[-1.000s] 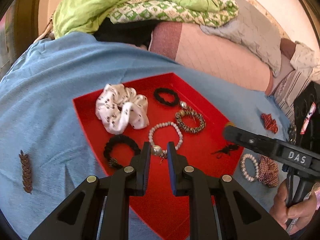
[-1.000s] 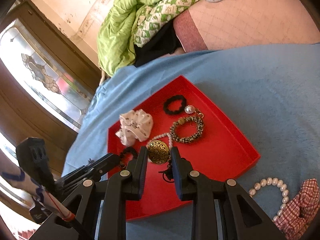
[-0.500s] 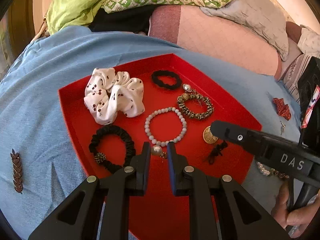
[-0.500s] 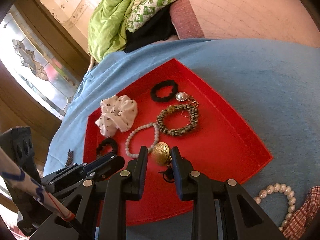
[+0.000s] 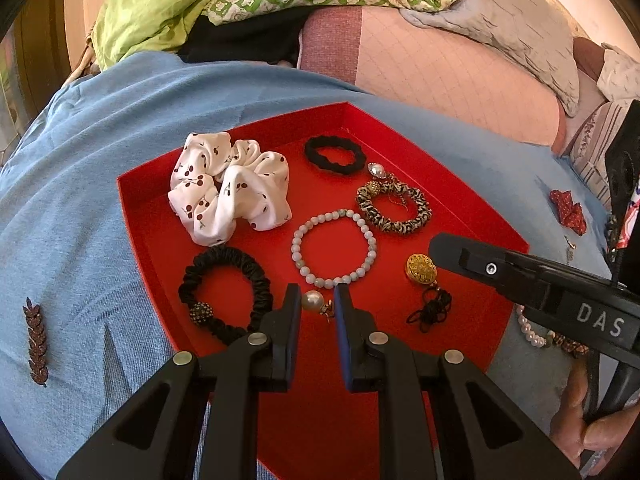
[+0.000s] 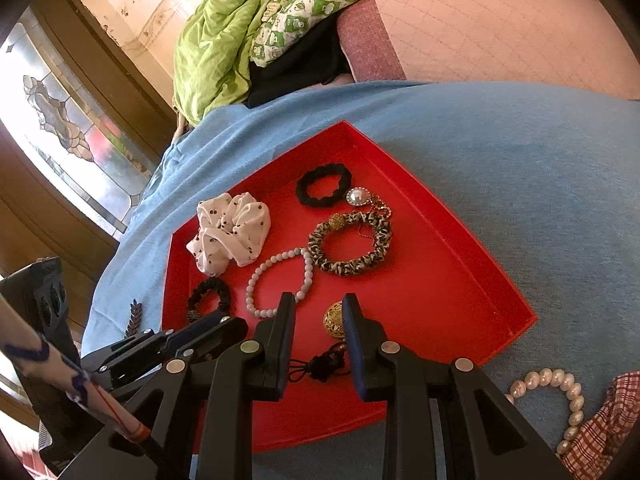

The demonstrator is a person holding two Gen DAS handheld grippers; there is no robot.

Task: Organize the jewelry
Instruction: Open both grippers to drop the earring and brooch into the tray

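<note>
A red tray (image 5: pixel 136 216) (image 6: pixel 460 264) on blue cloth holds a white cherry scrunchie (image 5: pixel 228 192), black scrunchies (image 5: pixel 334 154) (image 5: pixel 224 292), a leopard scrunchie (image 5: pixel 394 206), a bead bracelet (image 5: pixel 334 248) and a gold round pendant on black cord (image 5: pixel 420 268) (image 6: pixel 334 320). My left gripper (image 5: pixel 317 304) holds a pearl earring (image 5: pixel 314 302) low over the tray. My right gripper (image 6: pixel 318 314) is open just above the gold pendant, which lies on the tray.
A pearl bracelet (image 6: pixel 560 396) and red checked scrunchie (image 6: pixel 600 432) lie on the cloth right of the tray. A brown leaf hair clip (image 5: pixel 36 344) lies to the left. A red bow (image 5: pixel 568 210) lies far right. Bedding is piled behind.
My right gripper lowered the gold pendant into the tray, opened and let it go. My left gripper stayed shut on the pearl earring and moved in over the tray.
</note>
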